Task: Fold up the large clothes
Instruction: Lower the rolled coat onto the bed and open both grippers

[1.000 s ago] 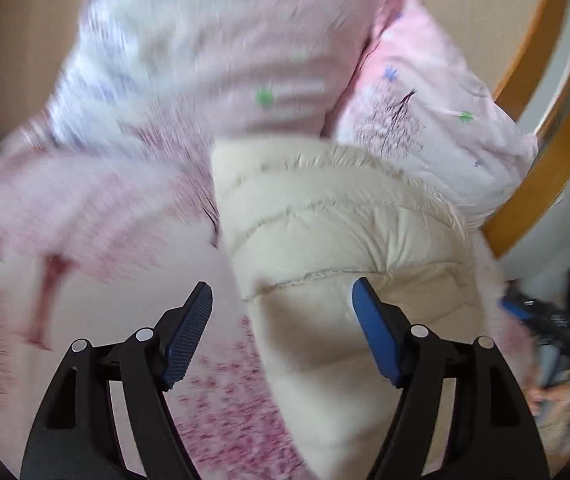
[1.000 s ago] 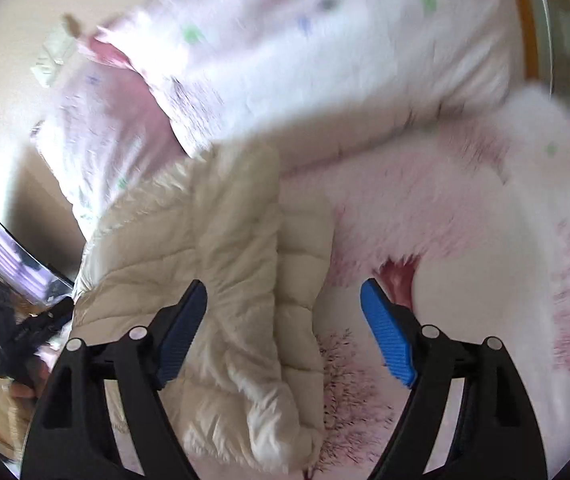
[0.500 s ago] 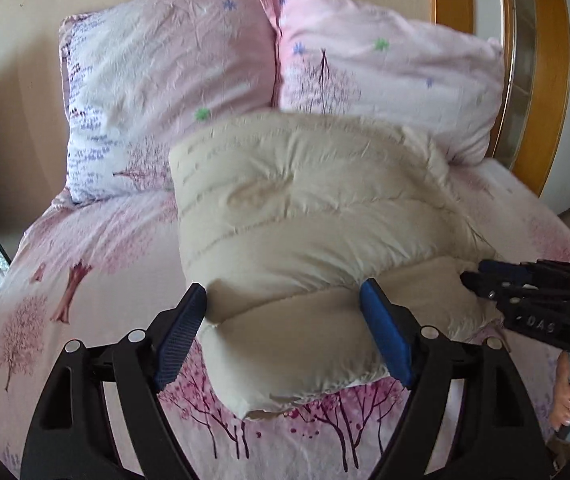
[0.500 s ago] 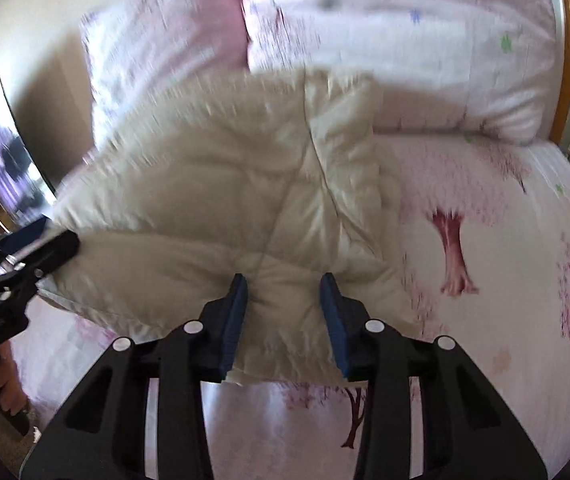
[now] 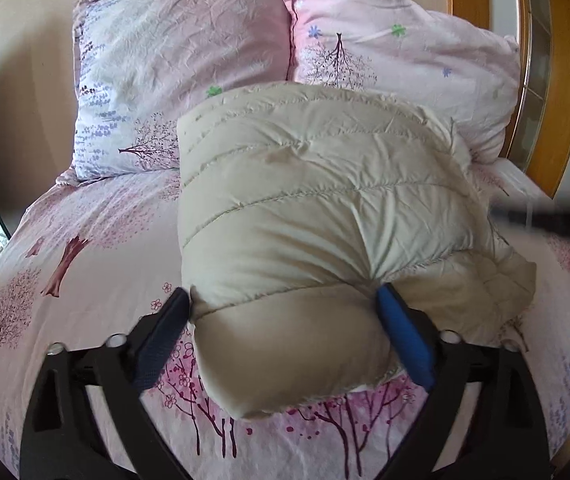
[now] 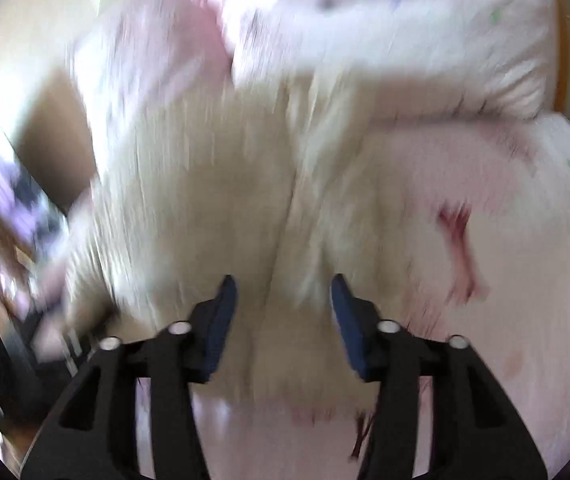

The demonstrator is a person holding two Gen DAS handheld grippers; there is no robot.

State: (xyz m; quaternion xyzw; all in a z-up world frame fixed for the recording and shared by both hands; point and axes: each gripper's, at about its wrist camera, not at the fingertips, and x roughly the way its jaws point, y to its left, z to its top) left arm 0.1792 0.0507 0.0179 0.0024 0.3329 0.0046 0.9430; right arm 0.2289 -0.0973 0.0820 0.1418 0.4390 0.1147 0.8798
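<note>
A cream quilted puffer jacket (image 5: pixel 309 216) lies folded in a thick bundle on the pink tree-print bed (image 5: pixel 85 264). My left gripper (image 5: pixel 285 320) is open, its blue pads on either side of the bundle's near end, touching the fabric on both sides. In the blurred right wrist view the jacket (image 6: pixel 221 200) fills the middle. My right gripper (image 6: pixel 283 312) is partly open over the jacket's near edge, with fabric between the pads but not pinched.
Two pink floral pillows (image 5: pixel 173 64) (image 5: pixel 397 64) lean on the beige wall behind the jacket. A wooden bed frame (image 5: pixel 557 92) rises at the right. The right gripper shows as a dark blur (image 5: pixel 557 220) in the left wrist view.
My left gripper has moved in until the open pads straddle the jacket's near end. My right gripper has widened from nearly shut and is moving fast, blurring its view.
</note>
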